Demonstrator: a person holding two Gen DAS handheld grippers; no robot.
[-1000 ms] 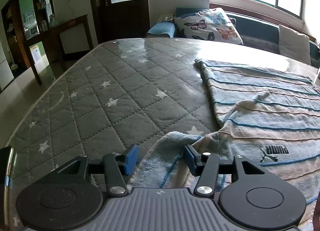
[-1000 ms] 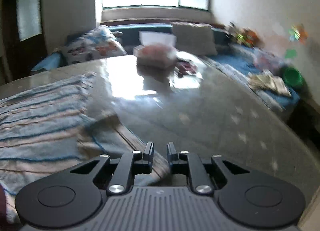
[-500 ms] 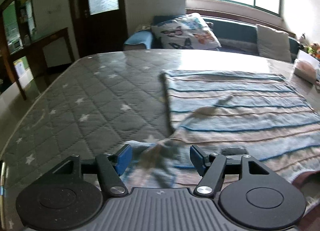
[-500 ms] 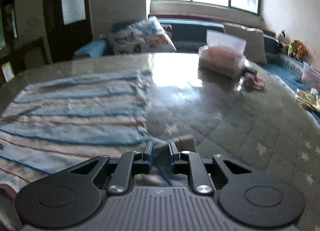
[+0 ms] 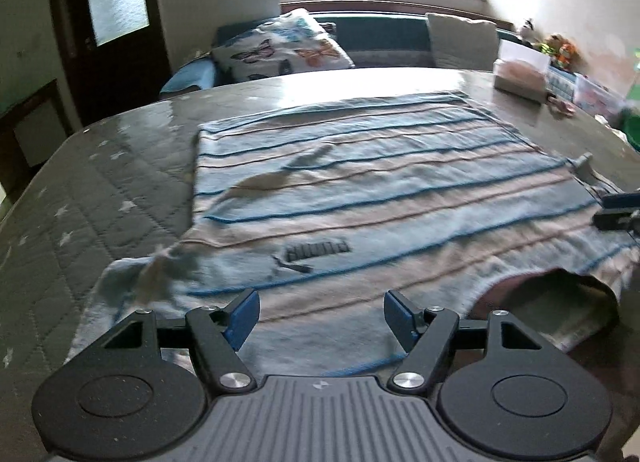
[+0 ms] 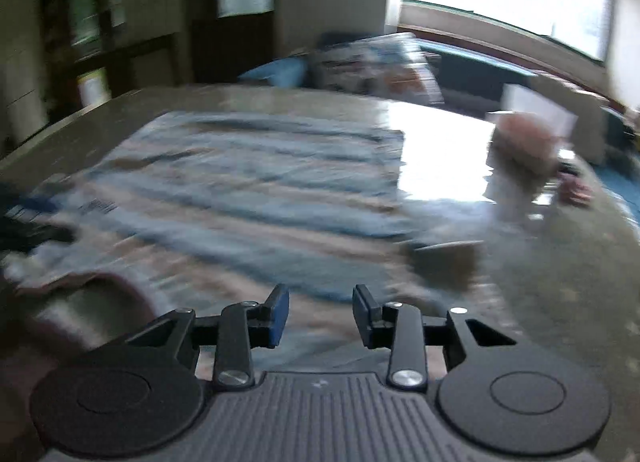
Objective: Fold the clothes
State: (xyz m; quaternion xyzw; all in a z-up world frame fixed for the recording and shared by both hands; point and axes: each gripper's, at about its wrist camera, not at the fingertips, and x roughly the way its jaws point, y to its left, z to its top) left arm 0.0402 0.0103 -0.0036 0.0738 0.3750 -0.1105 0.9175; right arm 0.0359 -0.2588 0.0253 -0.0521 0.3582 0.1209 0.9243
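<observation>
— Lying flat on the mattress [image 5: 100, 198], the striped shirt [image 5: 360, 190] runs lengthwise away from both grippers, collar end nearest.
— And the fingers?
— The left gripper [image 5: 320, 312] and the right gripper [image 6: 320, 316] are both opening — over its near shoulders, pinching nothing.

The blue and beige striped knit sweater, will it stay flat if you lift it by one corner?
Probably not. The blue and beige striped knit sweater lies limp on the grey quilted star-patterned mattress with soft wrinkles, so it would likely droop and fold. Its sleeve end is already crumpled, which suggests floppy cloth. It looks thick, so perhaps slightly heavy.
</observation>
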